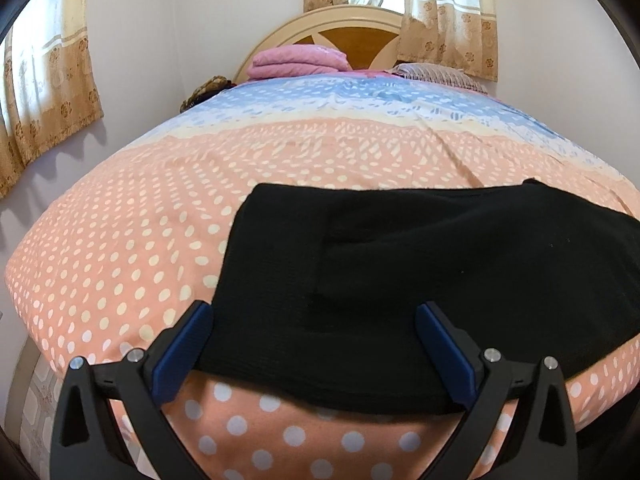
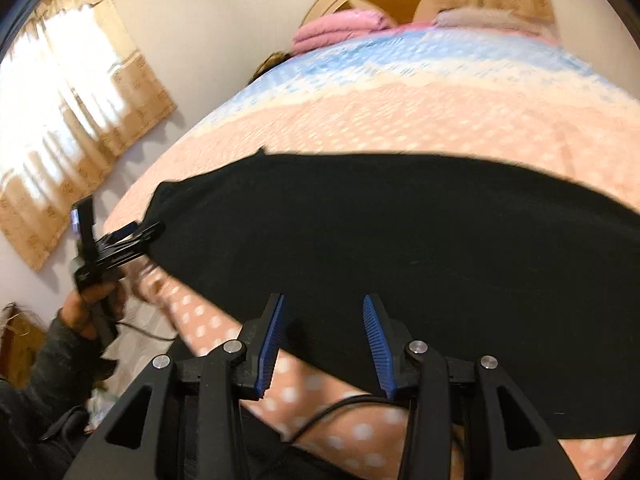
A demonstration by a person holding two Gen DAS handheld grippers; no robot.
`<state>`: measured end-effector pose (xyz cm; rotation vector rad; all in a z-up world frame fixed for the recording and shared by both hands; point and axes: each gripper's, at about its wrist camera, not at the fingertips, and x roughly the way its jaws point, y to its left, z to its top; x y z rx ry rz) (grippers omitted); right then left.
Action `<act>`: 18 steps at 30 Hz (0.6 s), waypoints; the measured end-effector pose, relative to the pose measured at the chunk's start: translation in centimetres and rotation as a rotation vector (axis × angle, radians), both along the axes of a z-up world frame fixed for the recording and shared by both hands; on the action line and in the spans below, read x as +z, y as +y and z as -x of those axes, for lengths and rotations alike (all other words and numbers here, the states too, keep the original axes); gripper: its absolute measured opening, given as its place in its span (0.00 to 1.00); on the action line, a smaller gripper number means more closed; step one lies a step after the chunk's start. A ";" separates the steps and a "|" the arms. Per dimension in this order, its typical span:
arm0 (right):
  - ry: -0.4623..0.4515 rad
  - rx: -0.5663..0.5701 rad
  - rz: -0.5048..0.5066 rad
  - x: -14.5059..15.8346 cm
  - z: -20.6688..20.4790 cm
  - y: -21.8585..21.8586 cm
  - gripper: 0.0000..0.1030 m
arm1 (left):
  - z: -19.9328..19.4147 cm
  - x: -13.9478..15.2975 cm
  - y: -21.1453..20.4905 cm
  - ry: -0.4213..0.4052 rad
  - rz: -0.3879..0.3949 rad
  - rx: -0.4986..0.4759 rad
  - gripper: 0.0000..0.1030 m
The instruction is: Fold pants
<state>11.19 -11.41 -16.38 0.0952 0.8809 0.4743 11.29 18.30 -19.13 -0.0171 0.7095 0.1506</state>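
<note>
**Black pants flat on bed; both claws spread at the near hem**

Left wrist view: the pants [image 1: 420, 280] lie flat on the bed [image 1: 132, 248], filling the centre and right of the frame. A layered edge shows across the upper cloth, so the garment appears doubled over. The left claw [image 1: 312, 320] sits at the bottom centre with its blue pads [image 1: 184, 352] wide apart. The near edge of the pants runs between the two fingers; the left pad lies just beside the cloth's lower-left corner and the right pad overlaps the cloth. Nothing is clamped.

Right wrist view: the pants [image 2: 400, 240] span the middle of the frame from centre left to the right edge. The right claw [image 2: 324, 320] is at the bottom centre, fingers apart, though less widely than the left claw's. Its tips lie over the near edge of the cloth; whether they touch it cannot be told. The left claw [image 2: 148, 230] appears at centre left, at the cloth's left corner; this view is blurred. The left hand [image 2: 92, 308] grips its handle below. A cable [image 2: 332, 412] crosses the bedspread between the right claw's fingers.

Background, upper frame: headboard [image 1: 344, 24], pink bedding [image 1: 296, 62], and curtains [image 1: 44, 92] at upper left.
</note>
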 end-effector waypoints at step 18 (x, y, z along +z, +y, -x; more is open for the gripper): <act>0.039 0.008 -0.051 -1.4 -1.0 -1.2 0.48 | -1.0 0.8 0.1 0.075 -0.009 0.030 1.00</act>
